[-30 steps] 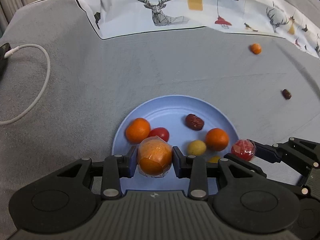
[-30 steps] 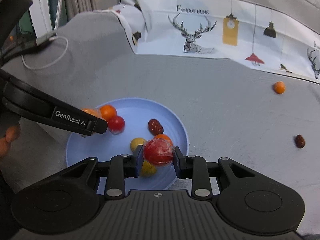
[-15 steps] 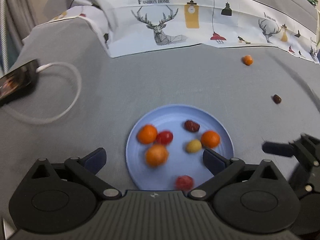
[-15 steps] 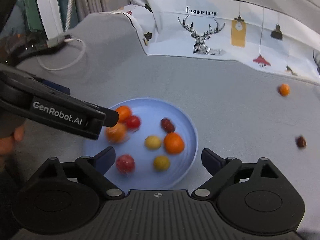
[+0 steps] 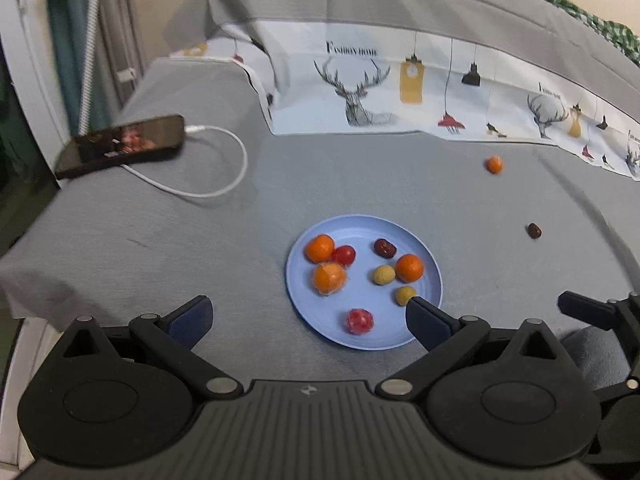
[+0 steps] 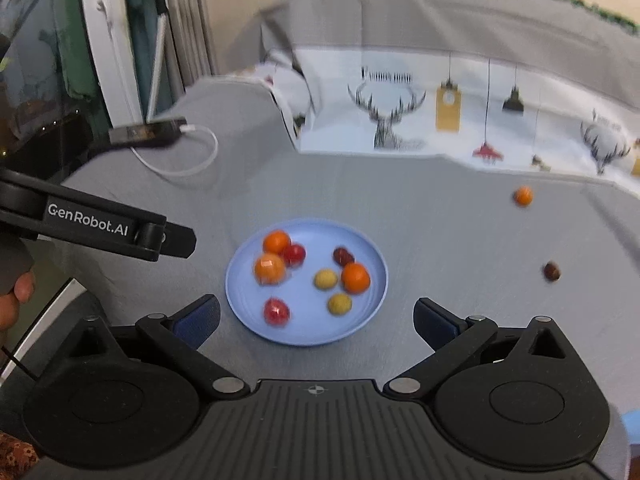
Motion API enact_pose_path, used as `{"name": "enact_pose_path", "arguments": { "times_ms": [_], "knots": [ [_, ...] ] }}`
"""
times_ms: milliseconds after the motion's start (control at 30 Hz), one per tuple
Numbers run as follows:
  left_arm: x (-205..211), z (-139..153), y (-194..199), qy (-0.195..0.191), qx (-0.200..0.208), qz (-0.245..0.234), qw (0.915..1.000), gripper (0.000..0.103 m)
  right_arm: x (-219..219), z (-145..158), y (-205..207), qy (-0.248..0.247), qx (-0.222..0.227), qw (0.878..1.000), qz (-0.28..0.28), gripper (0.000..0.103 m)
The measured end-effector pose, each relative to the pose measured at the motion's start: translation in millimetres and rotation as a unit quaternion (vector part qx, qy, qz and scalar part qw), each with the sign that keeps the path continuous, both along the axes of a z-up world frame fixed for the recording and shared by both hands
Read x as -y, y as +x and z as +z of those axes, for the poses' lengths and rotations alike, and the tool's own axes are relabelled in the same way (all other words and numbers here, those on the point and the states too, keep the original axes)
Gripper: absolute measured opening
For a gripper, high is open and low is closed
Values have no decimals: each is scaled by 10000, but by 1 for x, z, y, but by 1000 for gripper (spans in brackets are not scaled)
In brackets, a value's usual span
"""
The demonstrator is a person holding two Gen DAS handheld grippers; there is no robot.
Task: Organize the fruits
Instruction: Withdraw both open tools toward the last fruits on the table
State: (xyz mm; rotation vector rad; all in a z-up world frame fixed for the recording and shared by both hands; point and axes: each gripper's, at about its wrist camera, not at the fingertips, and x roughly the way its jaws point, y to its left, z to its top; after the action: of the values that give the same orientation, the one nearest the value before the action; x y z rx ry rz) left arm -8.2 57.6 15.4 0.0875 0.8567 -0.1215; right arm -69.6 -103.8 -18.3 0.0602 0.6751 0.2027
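Note:
A light blue plate (image 5: 434,280) (image 6: 376,280) lies on the grey cloth and holds several fruits. Among them are a wrapped orange fruit (image 5: 329,278) (image 6: 270,268) and a wrapped red fruit (image 5: 359,321) (image 6: 276,311). A small orange fruit (image 5: 494,164) (image 6: 523,196) and a dark red date (image 5: 533,231) (image 6: 551,271) lie loose on the cloth to the right. My left gripper (image 5: 308,318) is open and empty, above the plate's near side. My right gripper (image 6: 316,318) is open and empty, also above the plate's near edge.
A black phone (image 5: 120,146) (image 6: 144,134) with a white cable (image 5: 224,184) lies at the back left near the cloth's edge. A white deer-print cloth (image 5: 400,92) covers the back. The left gripper's arm (image 6: 100,226) shows at the left of the right wrist view.
Both grippers opened and let go of the wrapped orange fruit and the wrapped red fruit, which now lie on the plate. Both grippers have pulled back and up.

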Motion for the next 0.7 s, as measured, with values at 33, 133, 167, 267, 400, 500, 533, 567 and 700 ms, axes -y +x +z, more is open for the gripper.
{"name": "enact_pose_path", "arguments": {
  "times_ms": [33,133,167,267,400,500,533,567,700],
  "knots": [
    [-1,3,-4,18,33,21,10000,103,-1,4,-6,-8,82,10000,14,102],
    [-2,9,-17,6,95,38,9999,103,-2,12,-20,-48,248,9997,34,102],
    [-2,11,-22,23,130,27,9999,103,-3,14,-25,-62,303,9995,21,102],
    [1,15,-35,59,239,-18,9997,103,-1,20,-36,-49,427,9991,-52,102],
    [4,18,-50,95,324,-121,9994,103,1,28,-45,-15,554,9984,-89,102],
    [3,22,-58,90,424,-89,9990,103,-1,31,-51,-25,646,9979,-80,102],
    [2,24,-59,88,448,-73,9989,103,-2,32,-53,-20,661,9978,-77,102],
    [1,25,-61,83,467,-49,9989,103,-2,32,-53,-11,664,9978,-66,102],
    [0,28,-63,69,500,-15,9987,103,-3,32,-55,-23,670,9978,9,102]
  ]
}}
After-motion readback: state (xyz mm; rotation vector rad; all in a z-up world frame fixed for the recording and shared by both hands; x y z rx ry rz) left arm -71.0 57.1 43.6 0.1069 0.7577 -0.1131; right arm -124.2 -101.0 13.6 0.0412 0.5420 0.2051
